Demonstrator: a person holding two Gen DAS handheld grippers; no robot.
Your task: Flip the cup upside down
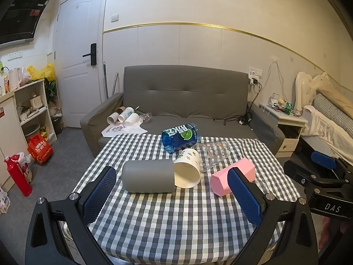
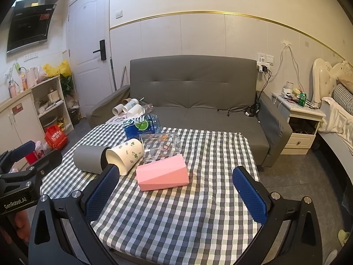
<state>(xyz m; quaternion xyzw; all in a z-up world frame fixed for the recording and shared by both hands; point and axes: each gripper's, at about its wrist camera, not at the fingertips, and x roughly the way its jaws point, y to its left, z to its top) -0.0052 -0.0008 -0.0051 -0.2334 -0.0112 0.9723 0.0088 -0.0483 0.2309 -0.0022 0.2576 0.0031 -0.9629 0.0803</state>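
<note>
Several cups lie on their sides on the checked table (image 1: pixel 167 216): a grey cup (image 1: pixel 147 176), a white paper cup with leaf print (image 1: pixel 187 170), a clear glass cup (image 1: pixel 213 154) and a pink faceted cup (image 1: pixel 222 176). The right wrist view shows the grey cup (image 2: pixel 88 159), white cup (image 2: pixel 125 155), clear cup (image 2: pixel 161 146) and pink cup (image 2: pixel 162 175) too. My left gripper (image 1: pixel 172 196) is open and empty, just short of the grey and pink cups. My right gripper (image 2: pixel 176 193) is open and empty, just short of the pink cup.
A blue bottle (image 1: pixel 181 137) lies on its side at the table's far edge. A grey sofa (image 1: pixel 187 101) with paper cups (image 1: pixel 125 116) stands behind the table. A nightstand (image 2: pixel 302 119) is at the right, shelves (image 1: pixel 33 108) and a red bottle (image 1: pixel 17 174) at the left.
</note>
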